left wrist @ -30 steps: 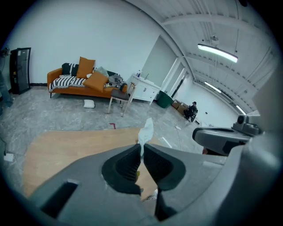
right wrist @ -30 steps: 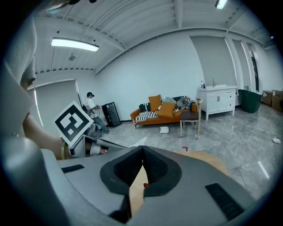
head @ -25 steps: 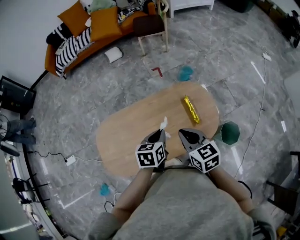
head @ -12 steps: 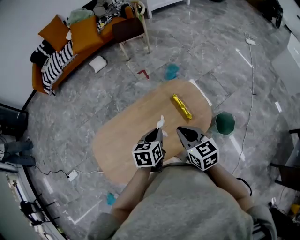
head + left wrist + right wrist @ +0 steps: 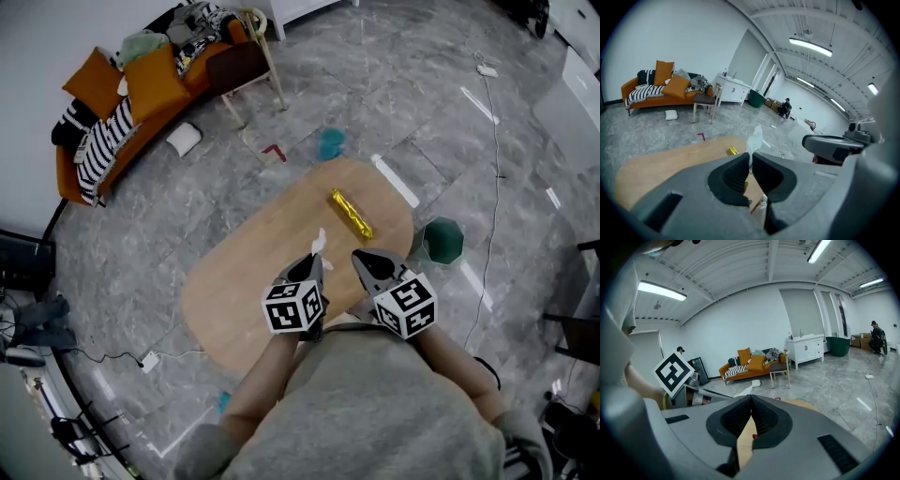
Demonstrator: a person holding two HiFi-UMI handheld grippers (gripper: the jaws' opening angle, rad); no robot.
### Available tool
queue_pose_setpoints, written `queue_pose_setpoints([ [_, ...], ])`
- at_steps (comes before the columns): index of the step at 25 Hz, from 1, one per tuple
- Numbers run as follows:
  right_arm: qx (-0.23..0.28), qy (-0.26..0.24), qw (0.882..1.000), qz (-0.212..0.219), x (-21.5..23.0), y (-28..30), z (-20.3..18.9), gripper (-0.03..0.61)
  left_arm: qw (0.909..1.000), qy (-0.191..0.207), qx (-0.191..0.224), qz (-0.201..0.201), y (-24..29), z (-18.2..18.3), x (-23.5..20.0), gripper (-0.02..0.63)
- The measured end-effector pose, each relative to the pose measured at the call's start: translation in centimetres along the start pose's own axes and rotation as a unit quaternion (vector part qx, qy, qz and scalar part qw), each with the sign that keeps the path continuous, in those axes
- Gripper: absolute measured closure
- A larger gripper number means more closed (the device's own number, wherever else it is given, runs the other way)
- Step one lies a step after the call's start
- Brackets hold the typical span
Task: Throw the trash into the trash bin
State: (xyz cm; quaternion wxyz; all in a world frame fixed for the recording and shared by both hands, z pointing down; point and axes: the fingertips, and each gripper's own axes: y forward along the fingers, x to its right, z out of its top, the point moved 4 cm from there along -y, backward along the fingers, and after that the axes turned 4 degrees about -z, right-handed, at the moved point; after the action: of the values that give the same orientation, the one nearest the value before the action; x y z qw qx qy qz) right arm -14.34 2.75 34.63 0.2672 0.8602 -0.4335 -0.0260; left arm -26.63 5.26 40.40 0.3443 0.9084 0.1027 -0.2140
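Observation:
A white scrap of tissue (image 5: pixel 318 243) sticks up from my left gripper (image 5: pixel 315 263), which is shut on it over the near edge of the oval wooden table (image 5: pixel 244 272). In the left gripper view the tissue (image 5: pixel 755 139) is pinched between the dark pads. My right gripper (image 5: pixel 360 259) is just to its right, shut and holding nothing; its view shows the pads (image 5: pixel 761 413) closed together. A gold wrapper (image 5: pixel 344 214) lies on the far part of the table. The green trash bin (image 5: pixel 442 240) stands on the floor off the table's right end.
An orange sofa (image 5: pixel 131 98) with cushions and a chair (image 5: pixel 246 61) stand at the far left. A teal object (image 5: pixel 330 143) and a white pillow (image 5: pixel 184 140) lie on the grey floor. Cables (image 5: pixel 495 141) run along the right.
Both grippers have shifted a little along the table's near edge, the tissue still pinched in the left. In the head view the table, wrapper and bin have slid left and upward.

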Motion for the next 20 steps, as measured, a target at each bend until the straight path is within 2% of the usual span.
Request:
queue_pose_setpoints([
  [10,0.004,0.005,1.000,-0.002,6.4,-2.9,1.0,0.569,1.0000,-0.002,0.005,0.004,3.8,1.0,5.3,0.583],
  [20,0.007,0.017,1.000,-0.013,12.5,-6.6,0.3,0.569,1.0000,0.004,0.001,-0.003,8.1,1.2,10.9,0.583],
])
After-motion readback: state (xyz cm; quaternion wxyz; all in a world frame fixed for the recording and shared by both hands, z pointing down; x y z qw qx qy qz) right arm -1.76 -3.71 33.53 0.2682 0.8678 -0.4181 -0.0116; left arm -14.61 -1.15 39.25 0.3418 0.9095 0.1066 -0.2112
